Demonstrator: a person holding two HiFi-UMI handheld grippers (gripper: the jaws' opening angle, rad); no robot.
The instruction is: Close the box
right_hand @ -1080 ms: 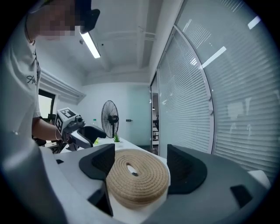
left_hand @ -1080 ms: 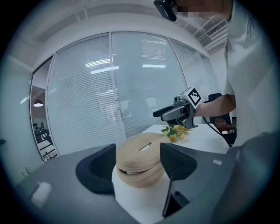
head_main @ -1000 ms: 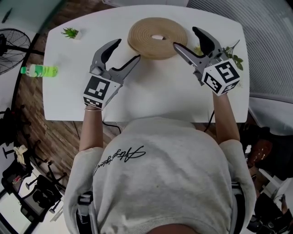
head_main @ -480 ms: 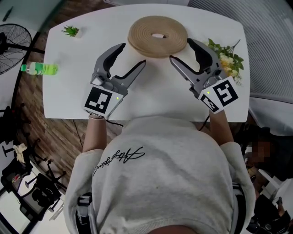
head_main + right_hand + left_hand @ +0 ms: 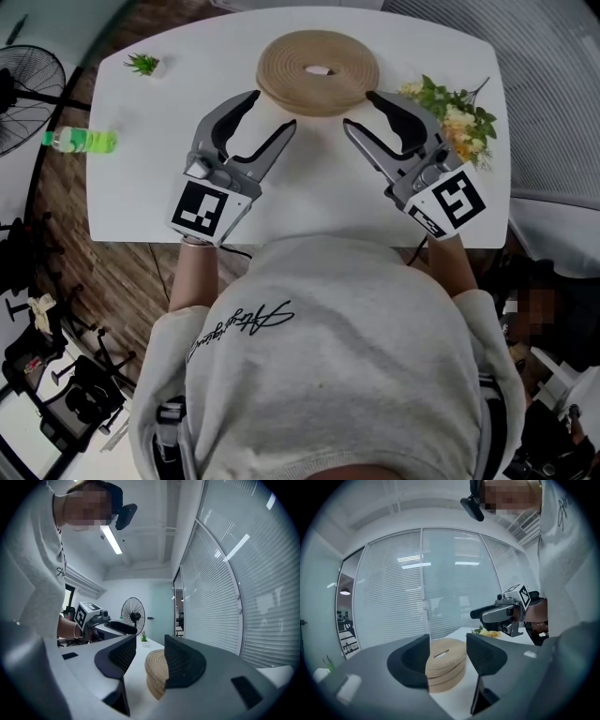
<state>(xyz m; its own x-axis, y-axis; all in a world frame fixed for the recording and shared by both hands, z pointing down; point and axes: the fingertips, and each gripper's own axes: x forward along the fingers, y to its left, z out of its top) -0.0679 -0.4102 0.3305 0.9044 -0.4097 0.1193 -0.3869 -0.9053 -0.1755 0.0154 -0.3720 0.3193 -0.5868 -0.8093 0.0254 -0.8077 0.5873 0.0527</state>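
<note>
A round woven box (image 5: 319, 70) stands at the far middle of the white table (image 5: 319, 183), its slotted lid lying flat on top. My left gripper (image 5: 270, 111) hovers near its left front, apart from it. My right gripper (image 5: 362, 111) hovers near its right front, also apart. Both have just been closing their jaws, and nothing is between them. In the left gripper view the box (image 5: 445, 665) shows beyond the left gripper (image 5: 447, 641). In the right gripper view the box (image 5: 154, 674) shows past the right gripper (image 5: 150, 641), partly hidden by the right jaw.
A bunch of yellow flowers (image 5: 452, 108) lies at the table's right side. A green bottle (image 5: 80, 142) and a small potted plant (image 5: 143, 65) sit at the left. A floor fan (image 5: 19, 98) stands off the left edge. Window blinds (image 5: 417, 583) run behind the table.
Both grippers have drawn back from the box toward the person, and their jaws stand narrower. The right gripper no longer covers the flowers.
</note>
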